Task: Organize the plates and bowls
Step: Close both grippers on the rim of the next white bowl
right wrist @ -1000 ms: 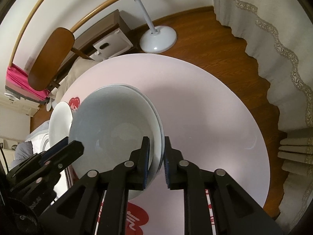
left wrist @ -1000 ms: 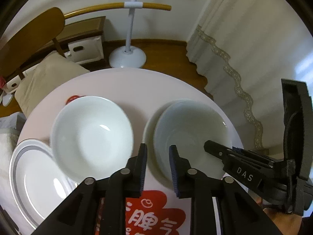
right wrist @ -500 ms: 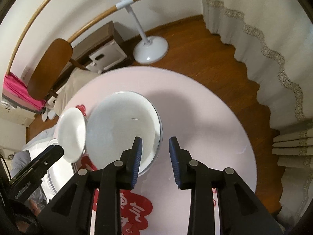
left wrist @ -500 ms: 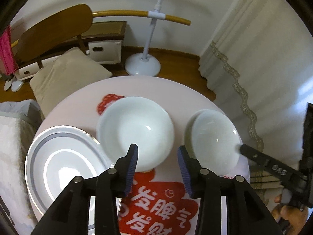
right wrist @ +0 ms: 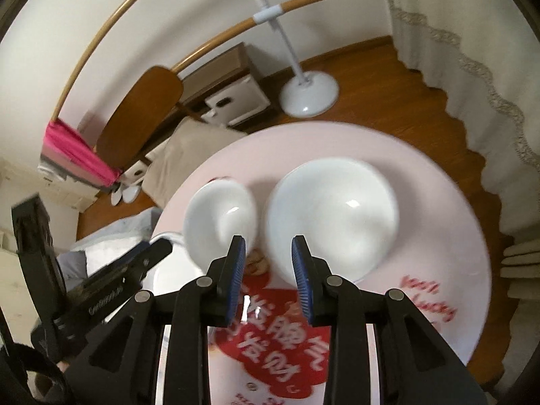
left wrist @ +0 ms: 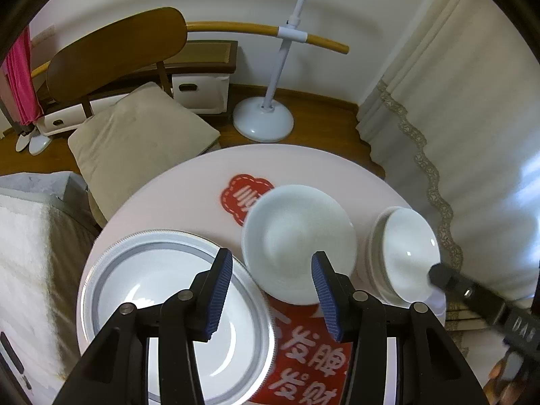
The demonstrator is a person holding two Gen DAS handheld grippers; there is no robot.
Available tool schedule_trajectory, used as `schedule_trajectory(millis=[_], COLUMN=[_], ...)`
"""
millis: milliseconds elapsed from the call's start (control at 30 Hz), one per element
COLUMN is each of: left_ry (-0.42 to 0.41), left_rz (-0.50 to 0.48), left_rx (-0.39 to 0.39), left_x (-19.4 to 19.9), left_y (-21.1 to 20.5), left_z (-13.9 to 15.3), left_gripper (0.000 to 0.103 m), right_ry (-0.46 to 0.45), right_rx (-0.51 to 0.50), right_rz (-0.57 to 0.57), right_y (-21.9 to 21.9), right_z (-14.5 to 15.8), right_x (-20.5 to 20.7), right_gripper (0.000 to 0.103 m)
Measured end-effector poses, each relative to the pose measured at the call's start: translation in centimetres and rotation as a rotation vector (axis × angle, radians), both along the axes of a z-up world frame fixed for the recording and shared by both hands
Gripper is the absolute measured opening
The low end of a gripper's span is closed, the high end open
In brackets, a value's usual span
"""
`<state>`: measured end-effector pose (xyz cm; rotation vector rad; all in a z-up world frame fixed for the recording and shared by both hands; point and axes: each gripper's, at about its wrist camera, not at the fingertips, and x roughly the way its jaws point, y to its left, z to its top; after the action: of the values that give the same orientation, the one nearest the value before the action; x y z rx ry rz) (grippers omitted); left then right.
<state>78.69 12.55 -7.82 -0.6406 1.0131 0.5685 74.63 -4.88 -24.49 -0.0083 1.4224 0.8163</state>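
A round pink table (left wrist: 189, 195) holds a grey-rimmed white plate (left wrist: 135, 290) at the left. A single white bowl (left wrist: 298, 236) stands in the middle. Two nested white bowls (left wrist: 410, 246) stand at the right. My left gripper (left wrist: 273, 292) hovers above the gap between plate and single bowl, its jaws opening with nothing between them. My right gripper (right wrist: 269, 275) hangs open and empty above the near rims of the single bowl (right wrist: 219, 212) and the nested bowls (right wrist: 332, 219). One right finger (left wrist: 472, 298) reaches in over the nested bowls' near edge.
Red stickers with lettering (left wrist: 314, 361) cover the table's near part. Behind the table stand a wooden chair (left wrist: 114, 50) with a beige cushion (left wrist: 135, 138), a white lamp base (left wrist: 263, 118) and a low cabinet (left wrist: 199, 91). A lace-edged curtain (left wrist: 455, 118) hangs at right.
The right gripper let go of the nested bowl's rim, opened and rose. The left gripper opened wide and drew back and up, bringing the whole plate into its view.
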Motion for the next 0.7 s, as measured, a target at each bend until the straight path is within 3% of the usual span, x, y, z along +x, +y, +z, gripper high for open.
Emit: schedule_trajectory(millis=[200, 400, 467, 700], left_ry=[0.023, 0.048, 0.058, 0.094], left_rz=[-0.046, -0.096, -0.121, -0.177], left_rx=[-0.002, -0.014, -0.015, -0.02], left_x=[0.1, 1.2, 1.6, 4.1], left_y=[1.7, 3.9, 4.4, 5.9], left_z=[-0.3, -1.5, -2.1, -4.3], left_gripper=[0.046, 0.046, 0.046, 0.046], right_ry=[0.026, 0.038, 0.054, 0.09], right_rx=[0.001, -0.02, -0.015, -0.029], right_rz=[0.005, -0.116, -0.157, -0.227], right_y=[2.1, 2.0, 1.9, 3.1], right_z=[-1.4, -3.1, -3.5, -6.2], right_x=[-2.4, -4.4, -4.7, -5.4], right_gripper=[0.03, 0.031, 0.041, 0.042])
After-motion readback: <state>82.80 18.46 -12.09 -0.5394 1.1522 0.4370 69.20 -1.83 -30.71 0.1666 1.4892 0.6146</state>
